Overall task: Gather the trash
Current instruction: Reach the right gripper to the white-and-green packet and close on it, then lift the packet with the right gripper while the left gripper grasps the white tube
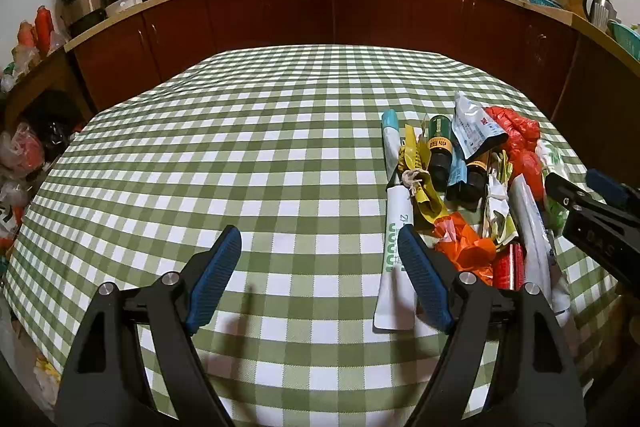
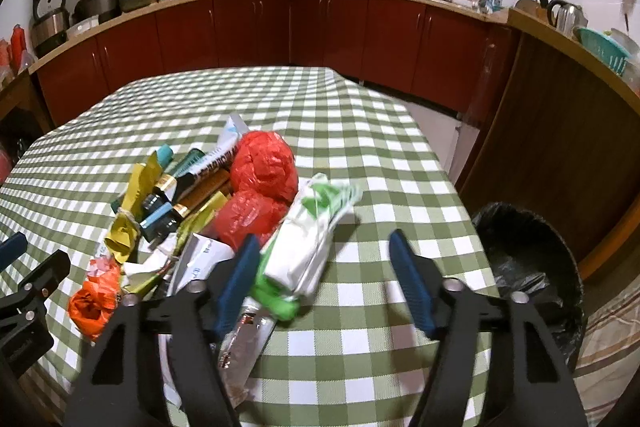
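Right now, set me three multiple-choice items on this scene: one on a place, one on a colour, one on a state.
1. Where is the bin?
A. On the table
B. On the floor beside the table
C. On the counter

2. What colours are the checks of the cloth?
A. Green and white
B. Blue and white
C. Red and white

3. How do the left tongs stand?
A. Shut on a bottle
B. Shut on a red bag
C. Open, pressing on nothing

Key:
1 B: the right wrist view shows the black-lined bin below the table's edge, on the floor.
2 A: both views show green and white squares.
3 C: the left wrist view shows the blue pads wide apart over the cloth, with neither gripping anything.
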